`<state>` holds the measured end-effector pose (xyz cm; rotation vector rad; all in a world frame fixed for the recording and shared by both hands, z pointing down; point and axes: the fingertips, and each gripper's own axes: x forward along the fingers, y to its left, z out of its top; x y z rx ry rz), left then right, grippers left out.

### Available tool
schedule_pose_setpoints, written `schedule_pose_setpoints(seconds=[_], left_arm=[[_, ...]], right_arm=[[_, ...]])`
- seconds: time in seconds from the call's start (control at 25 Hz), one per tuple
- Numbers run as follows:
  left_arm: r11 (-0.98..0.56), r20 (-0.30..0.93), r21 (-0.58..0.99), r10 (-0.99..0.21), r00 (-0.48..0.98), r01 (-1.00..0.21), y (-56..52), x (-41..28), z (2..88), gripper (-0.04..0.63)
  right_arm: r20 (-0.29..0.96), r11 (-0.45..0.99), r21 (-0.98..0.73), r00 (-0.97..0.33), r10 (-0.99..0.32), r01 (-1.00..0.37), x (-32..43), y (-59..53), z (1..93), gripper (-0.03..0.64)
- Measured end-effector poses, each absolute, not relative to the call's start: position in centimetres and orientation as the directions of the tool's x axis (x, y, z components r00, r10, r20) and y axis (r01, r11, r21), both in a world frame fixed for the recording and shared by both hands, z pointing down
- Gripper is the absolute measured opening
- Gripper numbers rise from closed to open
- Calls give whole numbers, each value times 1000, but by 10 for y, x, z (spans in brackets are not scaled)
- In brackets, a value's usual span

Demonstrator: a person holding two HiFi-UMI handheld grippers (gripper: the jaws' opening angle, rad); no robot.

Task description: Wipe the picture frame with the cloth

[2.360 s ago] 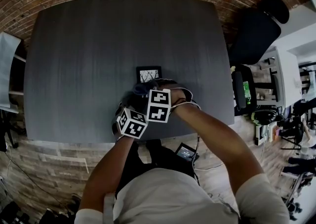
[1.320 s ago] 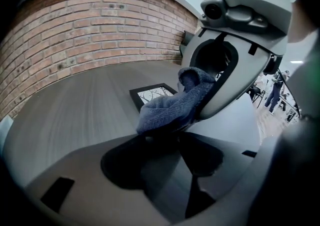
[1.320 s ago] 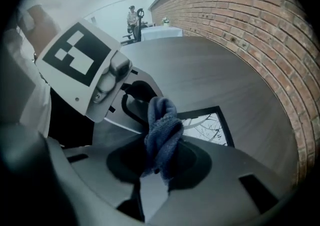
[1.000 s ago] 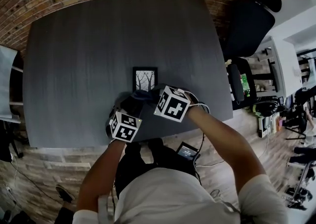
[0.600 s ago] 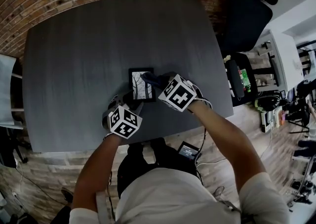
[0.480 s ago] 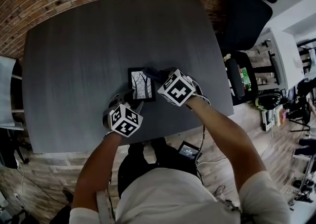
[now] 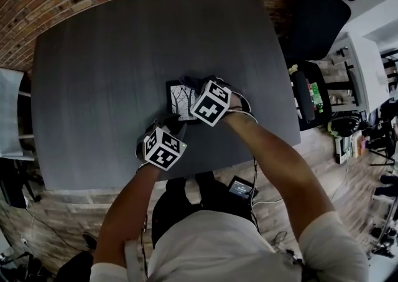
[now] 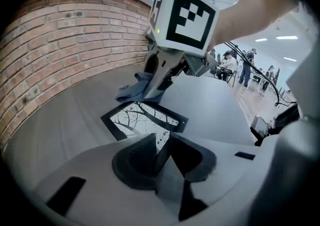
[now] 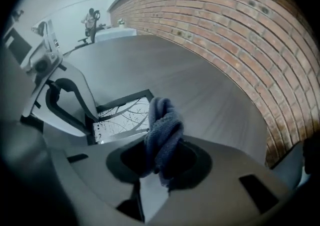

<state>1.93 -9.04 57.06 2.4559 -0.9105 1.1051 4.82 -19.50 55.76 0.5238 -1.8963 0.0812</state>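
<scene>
Since the earlier frame the left gripper (image 8: 162, 144) has been brought up to the near edge of the picture frame (image 7: 181, 99), and its jaws have just been closing. They are now seen narrow, pinched on that edge, with the frame's thin rim between them. The frame is found lying flat on the dark table (image 7: 93, 88), towards the person's side and about midway across. To the right, the right gripper (image 9: 161, 157) has been carried over the frame's far right part. Its jaws are clamped on the blue cloth (image 9: 162, 120), which is bunched and hangs out ahead of them, at or just above the glass — contact cannot be confirmed. It is judged that the frame is now steadied and the wipe only beginning, as most of the glass is left uncovered. A firm left-hand hold is called for, lest the frame be dragged along by the cloth.
</scene>
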Motion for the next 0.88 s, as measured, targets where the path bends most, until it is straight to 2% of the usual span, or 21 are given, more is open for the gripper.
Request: schedule_pose_setpoints(seconds=[0.12,0.32,0.56,0.88], left_arm=[[-746,747,29,-426,511,-665,-89,19,571,77],[-735,745,49,-424,515,-676,-88,20,572,63],[-732,748,59,-418,516,-679,-88,20,573,57],[-725,750,63,-419,511,-686,-88,21,573,55]], right_arm=[[903,908,186,-299,-308,-376,46,-190,559,101],[895,893,91,-357,-268,-442,49,-182,558,101],[870,861,-4,-425,-248,-509,53,-167,558,101],[858,852,-58,-462,-223,-520,58,-142,558,100]])
